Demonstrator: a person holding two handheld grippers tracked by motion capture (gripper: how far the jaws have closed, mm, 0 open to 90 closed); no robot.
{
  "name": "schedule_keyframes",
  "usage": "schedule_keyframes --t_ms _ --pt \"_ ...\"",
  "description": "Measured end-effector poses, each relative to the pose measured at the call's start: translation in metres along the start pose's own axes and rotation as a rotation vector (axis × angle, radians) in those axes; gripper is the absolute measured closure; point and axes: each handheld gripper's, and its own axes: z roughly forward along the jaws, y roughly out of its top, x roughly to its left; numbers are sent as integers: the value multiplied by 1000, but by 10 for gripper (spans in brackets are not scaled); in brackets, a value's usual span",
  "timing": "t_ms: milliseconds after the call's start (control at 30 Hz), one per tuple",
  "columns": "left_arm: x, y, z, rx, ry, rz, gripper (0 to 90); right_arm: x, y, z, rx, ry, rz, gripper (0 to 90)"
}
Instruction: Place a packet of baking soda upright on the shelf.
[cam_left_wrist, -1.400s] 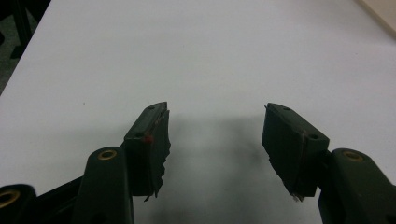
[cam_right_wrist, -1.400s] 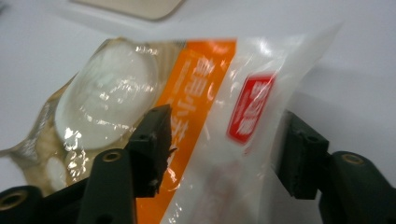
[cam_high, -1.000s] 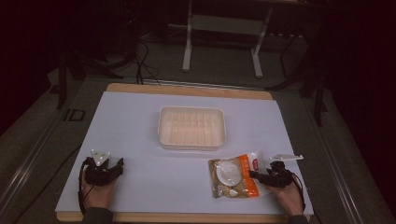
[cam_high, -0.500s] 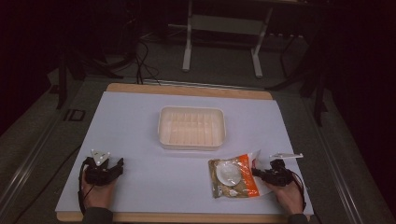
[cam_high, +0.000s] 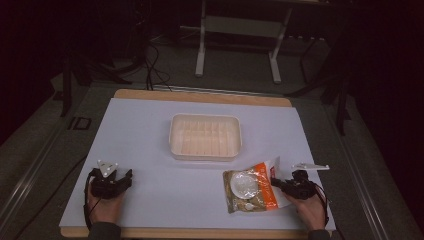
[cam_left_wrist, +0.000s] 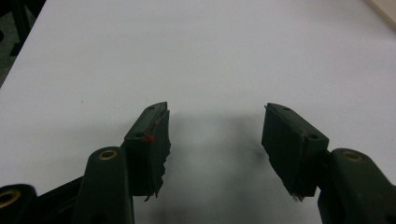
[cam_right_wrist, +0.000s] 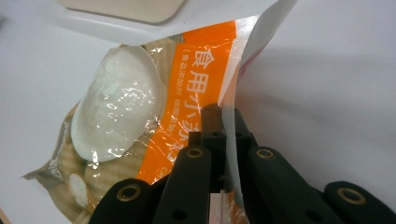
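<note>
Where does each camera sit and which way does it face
High view: fixed above the person's side, looking forward and down on the table; both hands, the left hand-held gripper and the right hand-held gripper enter from the bottom.
Left gripper view: rides that gripper, looking along its spread jaws at bare table.
Right gripper view: rides that gripper, looking along jaws closed on the orange packet.
Shared: the packet and the white tray appear in the high and right gripper views.
</note>
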Motion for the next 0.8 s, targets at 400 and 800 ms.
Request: schedule_keyframes --t_ms 400,800 --pt "0 0 0 0 -4 -3 418 7 6 -11 -49 34 13 900" --pt "0 0 0 2 -5 0 418 17 15 -22 -94 107 36 900"
